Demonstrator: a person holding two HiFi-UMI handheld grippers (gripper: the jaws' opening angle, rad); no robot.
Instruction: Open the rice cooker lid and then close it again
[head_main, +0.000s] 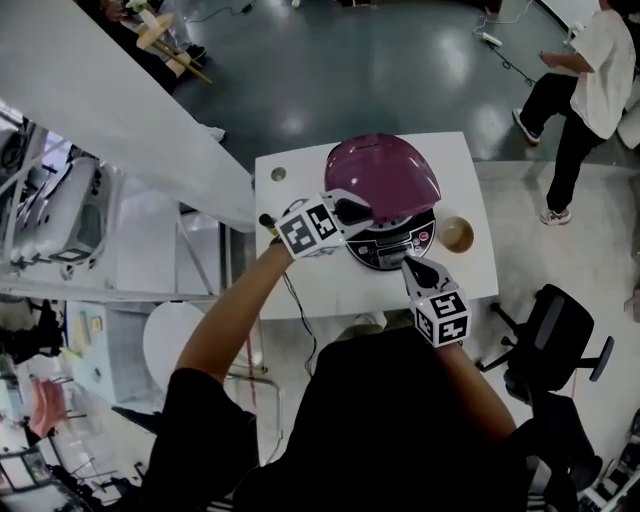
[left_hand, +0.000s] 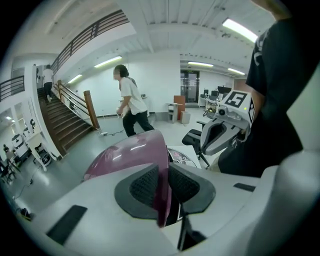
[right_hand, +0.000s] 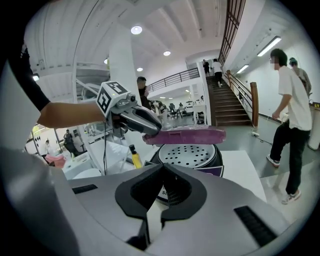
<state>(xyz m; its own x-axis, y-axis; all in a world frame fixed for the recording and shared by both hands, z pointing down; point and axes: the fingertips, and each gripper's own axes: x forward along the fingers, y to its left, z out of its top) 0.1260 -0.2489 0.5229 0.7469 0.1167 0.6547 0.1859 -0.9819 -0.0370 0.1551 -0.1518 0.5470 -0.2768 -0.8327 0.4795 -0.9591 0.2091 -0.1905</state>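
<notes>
Clamping jaws: the left gripper (left_hand: 164, 185) has its jaws narrowly apart, both pads pressed on the front edge of the purple lid (head_main: 385, 168).
Lid: lifted partway off the rice cooker (head_main: 393, 246), with a clear gap under its front edge in the right gripper view, where it hangs roughly level over the body.
Rice cooker: stands on the white table (head_main: 300, 285) with its control panel facing the person; a perforated silver plate (right_hand: 187, 154) shows in its mouth below the lid.
Right gripper (right_hand: 162, 189): jaws closed together with nothing between them, held close in front of the cooker's base, over the table's front edge.
Table extras: a brown bowl (head_main: 457, 234) sits just right of the cooker; a yellow bottle with a black cap (right_hand: 134, 156) stands to its left.
Room: a person in a white shirt (head_main: 590, 80) is mid-stride on the grey floor beyond the table; a black office chair (head_main: 548, 345) stands at the right.
</notes>
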